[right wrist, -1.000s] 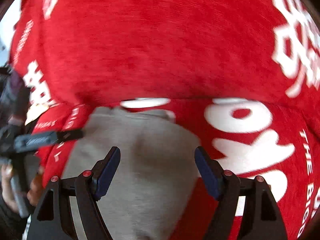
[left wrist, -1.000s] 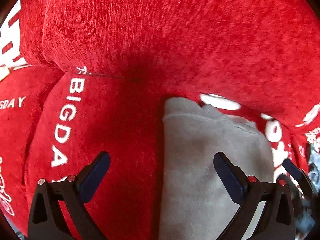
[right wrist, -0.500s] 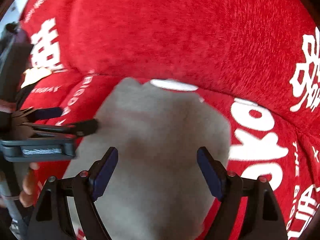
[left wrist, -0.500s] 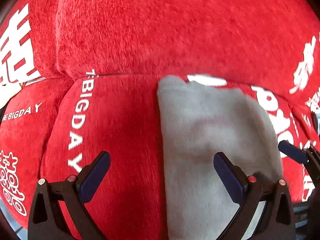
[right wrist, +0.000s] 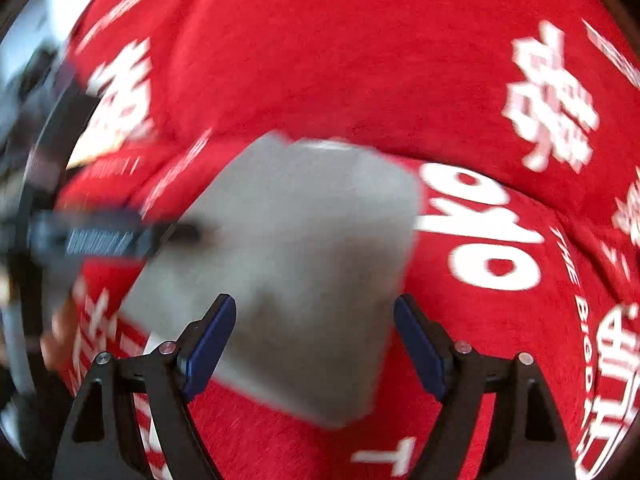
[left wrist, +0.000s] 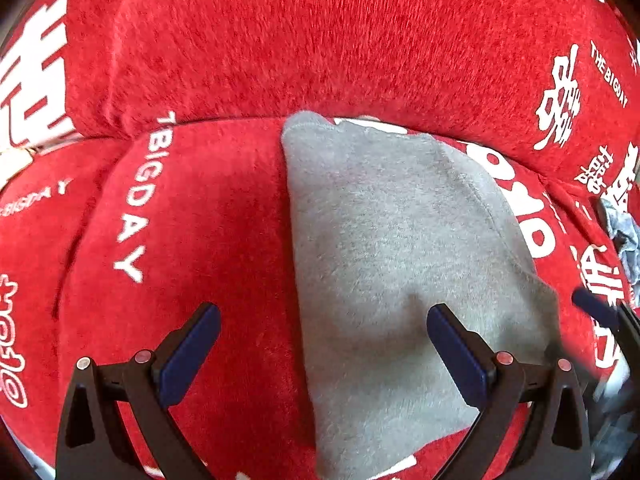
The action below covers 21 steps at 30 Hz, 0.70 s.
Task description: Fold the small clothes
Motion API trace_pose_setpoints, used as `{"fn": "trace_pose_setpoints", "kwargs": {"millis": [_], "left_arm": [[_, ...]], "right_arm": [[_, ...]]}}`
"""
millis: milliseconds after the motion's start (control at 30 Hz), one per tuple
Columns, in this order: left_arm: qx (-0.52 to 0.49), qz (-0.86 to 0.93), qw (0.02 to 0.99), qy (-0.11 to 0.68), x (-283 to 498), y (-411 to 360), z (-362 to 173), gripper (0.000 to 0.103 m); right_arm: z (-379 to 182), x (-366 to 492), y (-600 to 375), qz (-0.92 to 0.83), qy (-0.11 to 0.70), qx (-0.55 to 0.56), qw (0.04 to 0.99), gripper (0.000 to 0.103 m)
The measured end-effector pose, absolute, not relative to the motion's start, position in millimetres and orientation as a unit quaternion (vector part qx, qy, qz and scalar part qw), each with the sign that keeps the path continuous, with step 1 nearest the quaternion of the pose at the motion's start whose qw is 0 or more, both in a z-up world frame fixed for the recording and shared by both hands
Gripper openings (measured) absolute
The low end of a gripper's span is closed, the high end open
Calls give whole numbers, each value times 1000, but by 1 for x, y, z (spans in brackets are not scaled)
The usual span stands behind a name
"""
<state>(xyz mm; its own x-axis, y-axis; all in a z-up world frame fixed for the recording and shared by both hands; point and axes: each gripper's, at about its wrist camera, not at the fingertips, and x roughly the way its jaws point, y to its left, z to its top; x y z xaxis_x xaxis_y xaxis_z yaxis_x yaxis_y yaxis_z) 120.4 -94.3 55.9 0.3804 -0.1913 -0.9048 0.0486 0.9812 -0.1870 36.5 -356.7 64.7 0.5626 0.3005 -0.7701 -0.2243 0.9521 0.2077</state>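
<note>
A folded grey garment [left wrist: 400,260] lies flat on the red sofa seat [left wrist: 208,232]; it also shows, blurred, in the right wrist view [right wrist: 296,264]. My left gripper [left wrist: 323,344] is open and empty above the garment's left edge, its right finger over the cloth. My right gripper [right wrist: 315,340] is open and empty above the garment's near part. The left gripper shows at the left of the right wrist view [right wrist: 120,236]; the right gripper's blue fingertip [left wrist: 592,306] shows at the right of the left wrist view.
The sofa's red backrest [left wrist: 320,40] with white lettering rises behind the seat. A crumpled blue-grey cloth [left wrist: 624,236] lies at the far right of the seat.
Both grippers have drawn back and up from the grey garment, so more of it shows. The garment lies still; both grippers stayed open.
</note>
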Motion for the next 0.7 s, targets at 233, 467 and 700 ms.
{"fn": "trace_pose_setpoints", "kwargs": {"millis": [233,467,700], "left_arm": [[-125,-102,793,588,147,-96,24,103],[-157,-145,787,579,165,-108,15,72],[-146,-161,791,571,154,-107,36,47]], "right_arm": [[4,111,-373,191,535,153,809,86],[3,130,-338,226,514,120,819,77],[32,110,-334,231,493,123,830,42]]}}
